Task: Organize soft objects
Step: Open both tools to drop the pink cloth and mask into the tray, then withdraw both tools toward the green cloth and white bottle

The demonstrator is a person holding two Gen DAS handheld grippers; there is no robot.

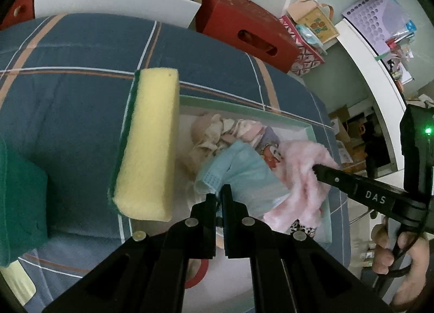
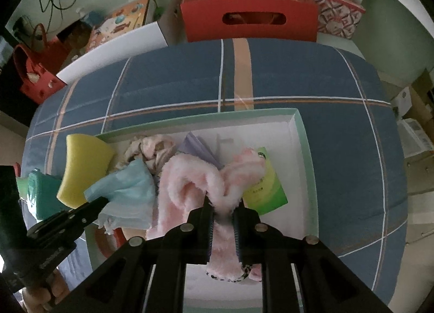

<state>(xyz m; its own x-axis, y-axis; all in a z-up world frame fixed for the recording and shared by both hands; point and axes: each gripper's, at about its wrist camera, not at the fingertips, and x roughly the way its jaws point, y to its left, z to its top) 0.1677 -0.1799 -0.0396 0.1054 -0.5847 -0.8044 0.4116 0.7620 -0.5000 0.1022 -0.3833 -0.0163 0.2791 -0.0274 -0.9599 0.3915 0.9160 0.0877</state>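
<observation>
In the left wrist view, the left claw [image 1: 218, 195] is pinched fully together on the edge of a light blue face mask [image 1: 241, 174], which lies over the heap of soft things in the shallow green-rimmed box [image 1: 244, 110] on the blue plaid bed [image 1: 81, 101], with a yellow sponge [image 1: 149, 144] just left of the box. In the right wrist view, the right claw [image 2: 223, 209] stands only slightly apart, its pads pressing a fluffy pink cloth [image 2: 190, 185] inside the same box, beside a green packet [image 2: 267, 190]

Soft items crowd the tray's [image 2: 303, 133] left half; its right side floor lies open
</observation>
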